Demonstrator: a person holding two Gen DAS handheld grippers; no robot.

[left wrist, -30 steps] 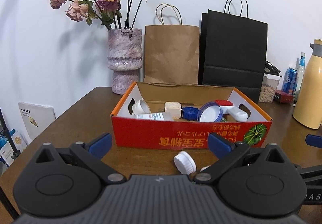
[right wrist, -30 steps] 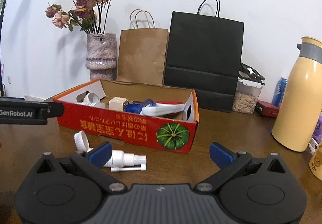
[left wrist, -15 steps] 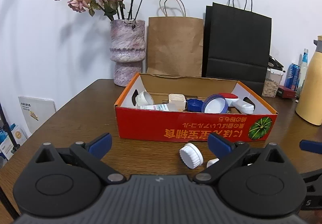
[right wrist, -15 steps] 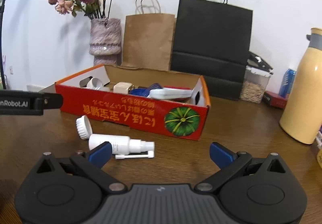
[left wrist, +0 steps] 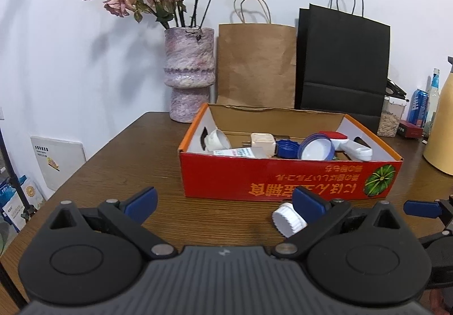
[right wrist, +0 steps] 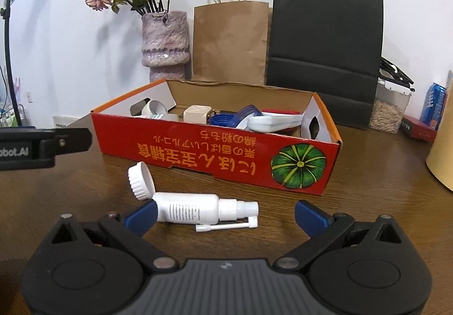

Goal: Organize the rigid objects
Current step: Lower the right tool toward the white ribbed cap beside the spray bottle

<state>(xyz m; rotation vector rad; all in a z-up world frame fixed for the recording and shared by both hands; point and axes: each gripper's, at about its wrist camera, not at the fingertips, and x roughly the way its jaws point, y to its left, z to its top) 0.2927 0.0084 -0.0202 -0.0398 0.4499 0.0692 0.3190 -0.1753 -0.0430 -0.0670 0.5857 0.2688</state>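
Two items lie loose before the red box: the spray bottle sits between the right gripper's wide-open jaws, nearer the left one; centre on its body before closing; the left gripper, equally open, has the white cap beside its right jaw.

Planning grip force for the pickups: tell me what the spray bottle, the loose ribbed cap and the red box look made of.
Spray bottle: apparently smooth white plastic with a slight sheen, printed label, moulded nozzle. Ribbed cap: likely hard white plastic, matte, with moulded ridges round its edge. Red box: printed cardboard, shown by its brown raw inner wall and folded flaps.
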